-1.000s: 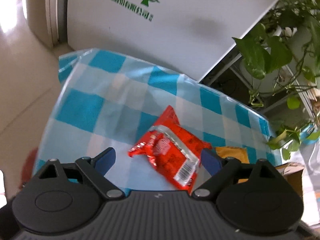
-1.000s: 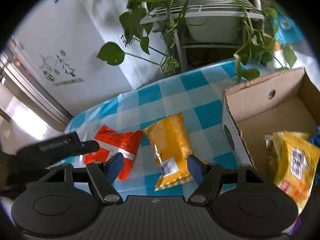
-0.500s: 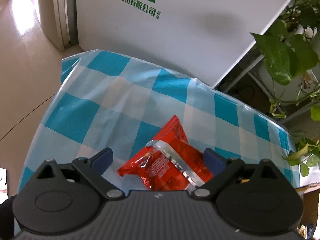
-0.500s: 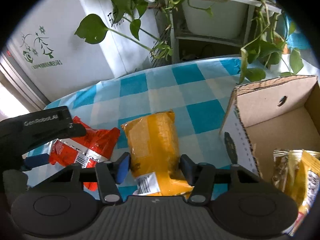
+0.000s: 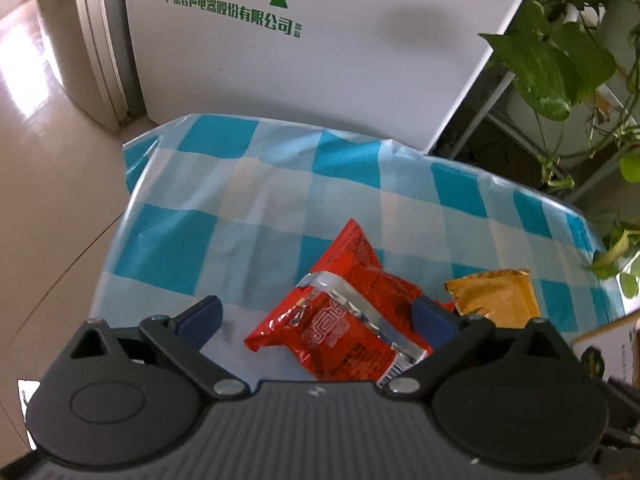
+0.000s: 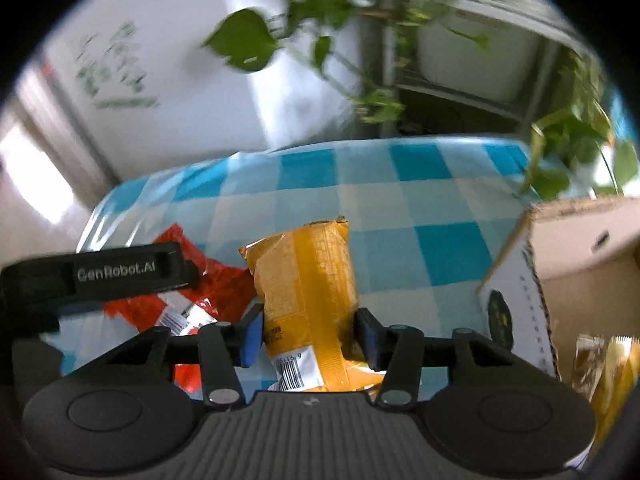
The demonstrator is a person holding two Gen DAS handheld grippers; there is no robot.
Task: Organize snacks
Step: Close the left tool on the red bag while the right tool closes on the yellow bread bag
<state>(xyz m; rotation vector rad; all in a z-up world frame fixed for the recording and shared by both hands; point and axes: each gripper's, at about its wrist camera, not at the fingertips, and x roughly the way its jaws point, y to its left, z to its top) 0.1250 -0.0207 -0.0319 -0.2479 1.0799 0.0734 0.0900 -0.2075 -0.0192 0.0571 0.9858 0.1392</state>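
Worktop point(image 5: 248, 216): covered in a blue-and-white check cloth; its far edge runs below a white appliance point(image 5: 320, 60) with green print and a leafy plant point(image 5: 552, 68) at the far right corner.
Cardboard box point(image 6: 560, 248): open-topped, at the worktop's right edge; a yellow snack bag point(image 6: 612, 384) lies inside it.
Left gripper point(image 5: 316, 316): jaws spread wide, having just been opening; they stand either side of the red packet without pressing it.
Right gripper point(image 6: 308, 338): jaws have just been closing and now clamp the orange packet on both flanks near its barcode end.
Orange packet point(image 6: 308, 280): lies lengthwise between the right jaws, its sealed end pointing towards the far edge, in the worktop's middle, well left of the box.
Red packet point(image 5: 340, 320): lies flat near the worktop's near edge, just left of the orange packet; its right side reaches the left gripper's right pad, with a clear gap to the left pad.
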